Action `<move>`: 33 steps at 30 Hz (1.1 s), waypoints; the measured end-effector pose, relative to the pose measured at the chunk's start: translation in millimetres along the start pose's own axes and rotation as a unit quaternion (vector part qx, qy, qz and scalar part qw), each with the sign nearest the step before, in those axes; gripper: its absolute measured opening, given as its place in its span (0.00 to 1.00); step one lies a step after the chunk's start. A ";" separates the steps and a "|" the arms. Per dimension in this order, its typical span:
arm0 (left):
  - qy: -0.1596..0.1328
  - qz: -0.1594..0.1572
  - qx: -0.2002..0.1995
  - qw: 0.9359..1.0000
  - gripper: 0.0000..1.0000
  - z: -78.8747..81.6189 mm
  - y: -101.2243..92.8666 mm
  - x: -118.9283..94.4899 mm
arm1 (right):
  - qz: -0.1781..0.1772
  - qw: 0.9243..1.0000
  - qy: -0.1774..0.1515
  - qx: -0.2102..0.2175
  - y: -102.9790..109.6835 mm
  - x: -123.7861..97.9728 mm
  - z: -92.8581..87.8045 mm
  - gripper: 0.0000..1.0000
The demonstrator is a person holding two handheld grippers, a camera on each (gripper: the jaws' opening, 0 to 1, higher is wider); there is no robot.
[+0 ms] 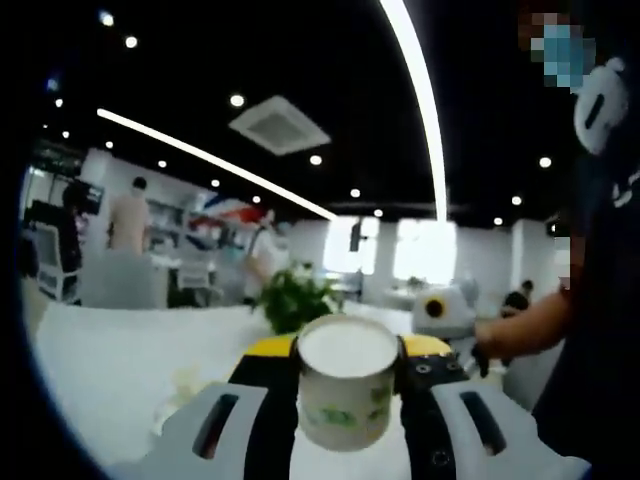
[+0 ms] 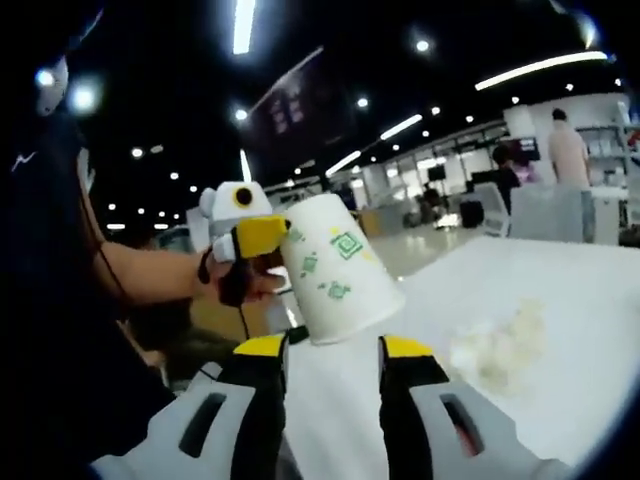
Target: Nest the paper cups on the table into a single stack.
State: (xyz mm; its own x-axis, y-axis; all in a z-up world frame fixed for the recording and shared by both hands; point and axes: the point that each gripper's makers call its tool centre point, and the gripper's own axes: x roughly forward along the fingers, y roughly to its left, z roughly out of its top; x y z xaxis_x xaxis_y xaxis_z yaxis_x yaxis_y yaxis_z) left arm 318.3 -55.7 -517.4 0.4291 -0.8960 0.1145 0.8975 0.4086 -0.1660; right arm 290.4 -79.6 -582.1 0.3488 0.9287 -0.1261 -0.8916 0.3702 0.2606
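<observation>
Cup (image 1: 346, 385) sits gripped in left claw (image 1: 348, 372); right claw (image 2: 333, 362) seemingly empty.

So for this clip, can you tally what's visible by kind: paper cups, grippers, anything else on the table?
Paper cups: 1, the white paper cup with green marks, held between the left gripper jaws
Grippers: 2, counting the right gripper, whose jaws stand apart
Pale crumpled heap on the white table: 1
Total: 4
</observation>
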 end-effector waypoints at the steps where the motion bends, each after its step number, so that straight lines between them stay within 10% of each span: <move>1: 0.002 0.000 -0.001 1.000 0.37 -1.1 0.5 -0.9 | 0.001 1.000 -0.002 0.001 -0.8 -0.6 1.6 0.30; 33: 0.096 -0.082 -0.012 0.992 0.37 -30.7 -15.5 -26.0 | 0.109 0.993 -0.008 0.034 28.2 -16.7 28.2 0.14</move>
State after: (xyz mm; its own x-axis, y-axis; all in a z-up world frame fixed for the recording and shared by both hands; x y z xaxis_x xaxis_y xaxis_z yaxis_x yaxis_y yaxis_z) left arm 290.1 -44.0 -547.9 0.2477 -0.9677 -0.0471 0.9499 0.2522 -0.1847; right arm 267.5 -84.1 -545.7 0.1539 0.9871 -0.0441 -0.9253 0.1596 0.3439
